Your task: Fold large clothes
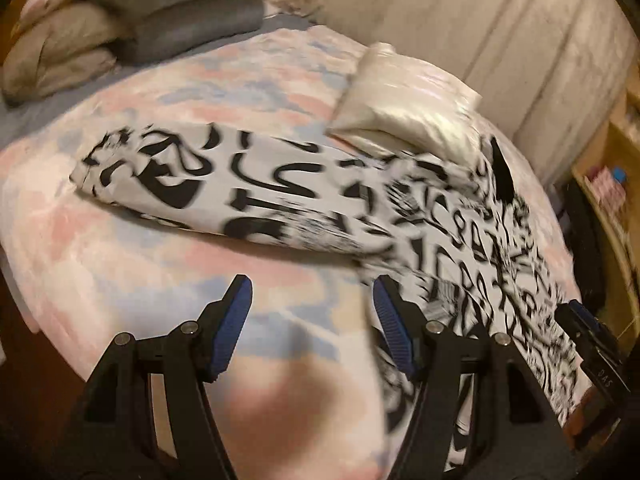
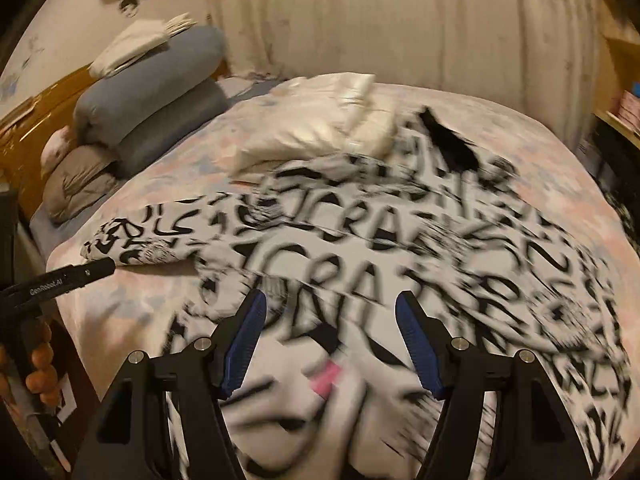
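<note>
Blue and grey pillows (image 2: pixel 152 92) are stacked at the upper left on a pastel bedspread (image 1: pixel 120 248). At lower centre, the left gripper (image 1: pixel 312 320) and right gripper (image 2: pixel 331 340) both have fingers spread apart, empty. A black-and-white lettered garment (image 2: pixel 360 248) sprawls across centre and right, below a cream satin cushion (image 1: pixel 408 108).

Garment (image 2: pixel 360 248): white, black lettering, blurred. Bedspread (image 1: pixel 168 248): pink-blue mottled. Cushion (image 1: pixel 404 100): cream, perhaps satin. Bolsters (image 2: pixel 152 92): grey-blue. Tongs' pads (image 2: pixel 244 344): blue, frame black.
</note>
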